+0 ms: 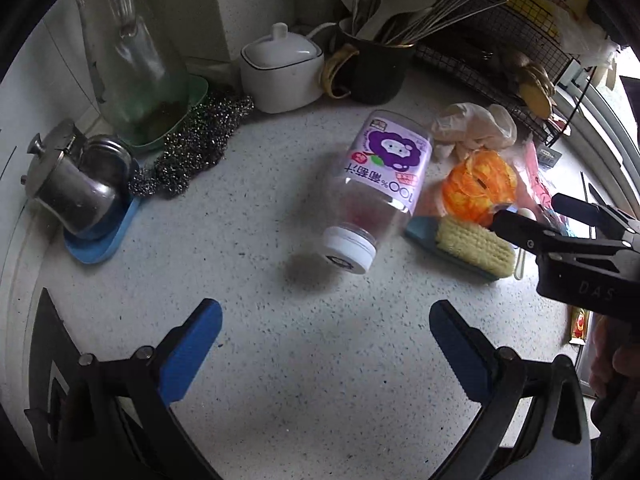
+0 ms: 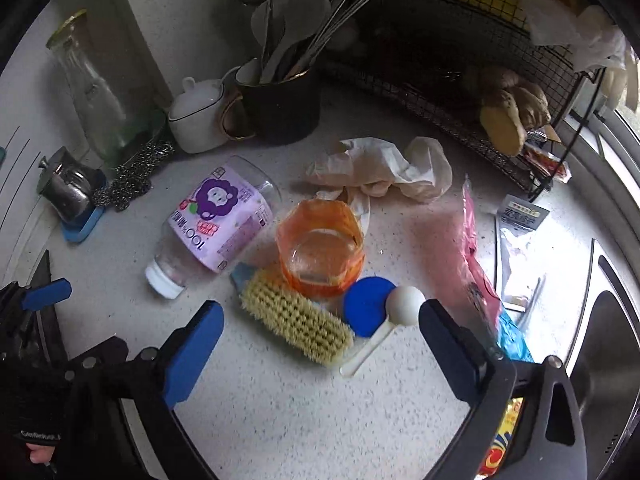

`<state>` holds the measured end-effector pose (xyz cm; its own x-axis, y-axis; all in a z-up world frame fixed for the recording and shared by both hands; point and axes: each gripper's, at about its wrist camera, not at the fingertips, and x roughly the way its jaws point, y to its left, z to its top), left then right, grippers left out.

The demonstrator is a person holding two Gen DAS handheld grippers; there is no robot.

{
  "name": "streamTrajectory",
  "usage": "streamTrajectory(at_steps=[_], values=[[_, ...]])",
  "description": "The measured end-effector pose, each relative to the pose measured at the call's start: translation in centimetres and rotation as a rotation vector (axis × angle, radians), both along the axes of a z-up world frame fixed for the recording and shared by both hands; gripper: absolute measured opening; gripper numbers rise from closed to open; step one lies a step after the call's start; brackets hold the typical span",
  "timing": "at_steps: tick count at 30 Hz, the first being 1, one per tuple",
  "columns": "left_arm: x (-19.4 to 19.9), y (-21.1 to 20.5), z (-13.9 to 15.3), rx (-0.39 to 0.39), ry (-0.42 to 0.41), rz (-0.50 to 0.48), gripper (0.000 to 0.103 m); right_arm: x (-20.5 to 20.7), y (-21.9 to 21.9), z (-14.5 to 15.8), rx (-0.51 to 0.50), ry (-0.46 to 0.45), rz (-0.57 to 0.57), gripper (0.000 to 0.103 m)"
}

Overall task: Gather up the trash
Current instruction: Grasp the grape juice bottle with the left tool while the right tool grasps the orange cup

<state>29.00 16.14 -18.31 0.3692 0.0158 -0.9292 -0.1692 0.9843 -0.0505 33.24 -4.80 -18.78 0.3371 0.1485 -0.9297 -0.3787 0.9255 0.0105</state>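
Note:
An empty plastic juice bottle [image 1: 380,184] with a purple label and white cap lies on its side on the speckled counter; it also shows in the right wrist view [image 2: 216,228]. Beside it are an orange plastic cup [image 2: 322,248], crumpled tissue [image 2: 384,172], a pink wrapper [image 2: 476,256] and a banana peel [image 1: 334,76]. My left gripper [image 1: 326,320] is open and empty, just short of the bottle's cap. My right gripper [image 2: 320,320] is open and empty, over a scrub brush [image 2: 296,320]. The right gripper's black fingers [image 1: 532,232] show at the right edge of the left wrist view.
A steel teapot [image 1: 68,188], steel wool [image 1: 192,148], glass jar [image 1: 128,52], white sugar pot [image 1: 280,68] and black utensil cup [image 1: 380,68] line the back. A wire rack [image 2: 460,92] stands back right. A blue lid [image 2: 368,304], white scoop [image 2: 400,308] and sink [image 2: 608,340] lie right.

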Motion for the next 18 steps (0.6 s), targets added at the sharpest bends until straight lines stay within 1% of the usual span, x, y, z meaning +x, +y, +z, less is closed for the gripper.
streamTrajectory(at_steps=[3,7,8,9,10,11,13,14,15,18], values=[[0.8,0.1,-0.9,-0.003,0.002,-0.010,0.103,1.6,0.9,-1.6,-0.014,0.007,0.005,0.097],[1.5,-0.2,-2.1,0.024,0.024,-0.032,0.103,3.2,1.8,-3.3,-0.030,0.008,0.014,0.096],[1.5,-0.2,-2.4,0.026,0.031,-0.031,0.103,3.6,1.8,-3.7,-0.027,0.011,0.015,0.093],[1.6,-0.2,-2.6,0.027,0.041,-0.030,0.103,3.9,1.9,-4.1,-0.020,0.017,0.015,0.088],[1.7,-0.2,-2.7,0.022,0.048,-0.031,0.103,4.2,2.0,-4.4,-0.017,0.025,0.013,0.085],[1.8,-0.2,-2.8,0.014,0.050,-0.034,0.103,4.4,2.1,-4.7,-0.014,0.033,0.010,0.079],[2.0,-0.2,-2.7,0.008,0.050,-0.050,0.103,4.6,2.2,-5.2,-0.013,0.043,0.007,0.077],[2.2,-0.3,-2.7,0.015,0.048,-0.058,0.103,4.6,2.3,-5.4,-0.018,0.043,0.013,0.073],[2.4,-0.2,-2.6,0.023,0.047,-0.062,0.103,4.7,2.5,-5.6,-0.027,0.041,0.019,0.066],[3.1,-0.3,-2.4,0.030,0.046,-0.075,0.103,4.7,2.4,-5.8,-0.022,0.025,0.025,0.065]])
